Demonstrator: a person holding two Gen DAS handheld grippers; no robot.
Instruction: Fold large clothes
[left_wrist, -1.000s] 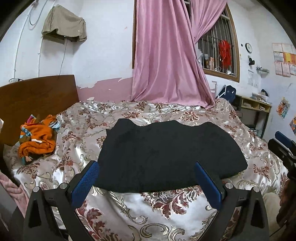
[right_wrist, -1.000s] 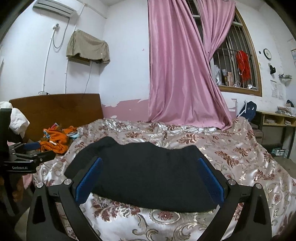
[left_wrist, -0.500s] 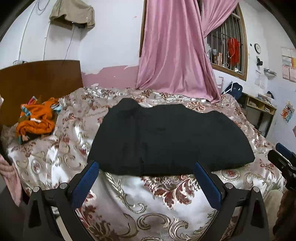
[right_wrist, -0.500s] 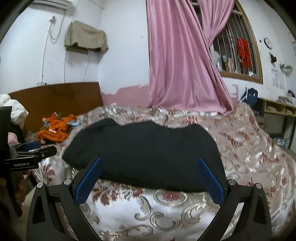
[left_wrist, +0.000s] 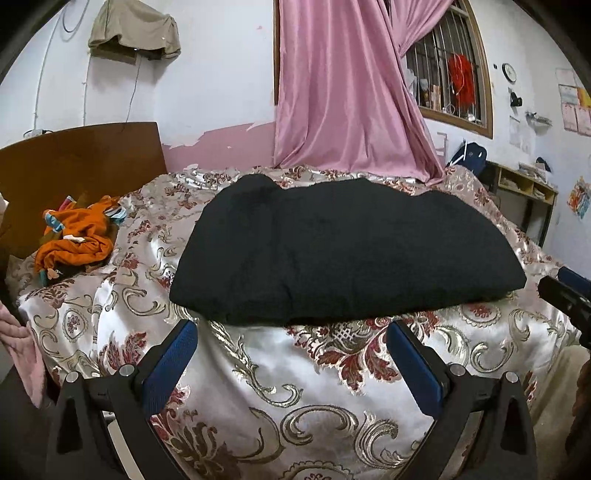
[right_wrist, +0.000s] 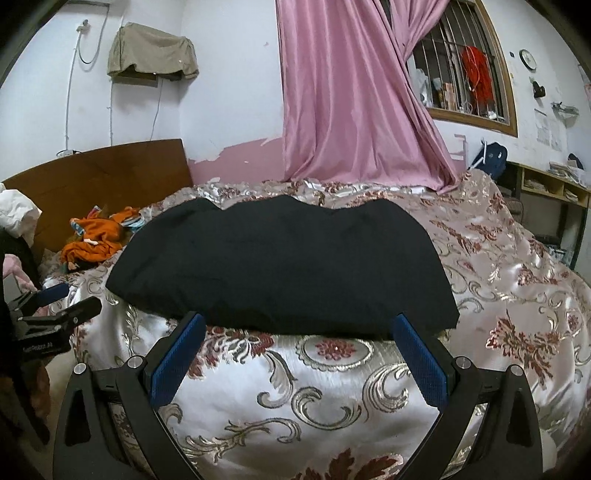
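Black garment (left_wrist: 343, 254) spread flat across floral bedspread (left_wrist: 295, 387), folded into a broad slab, probably laid so for another fold. Left gripper (left_wrist: 291, 347) and right gripper (right_wrist: 299, 343) both splayed wide, empty, poised just short of near hem. Partly legible lettering on left gripper body, right-wrist view; unreadable.

In your left wrist view the folded garment (left_wrist: 343, 251) lies on the bedspread (left_wrist: 295, 387) at frame centre, a crumpled cloth pile (left_wrist: 75, 240) to its left before the headboard (left_wrist: 74, 162), the curtain (left_wrist: 351, 92) behind at upper centre, and shelves (left_wrist: 524, 184) at right.
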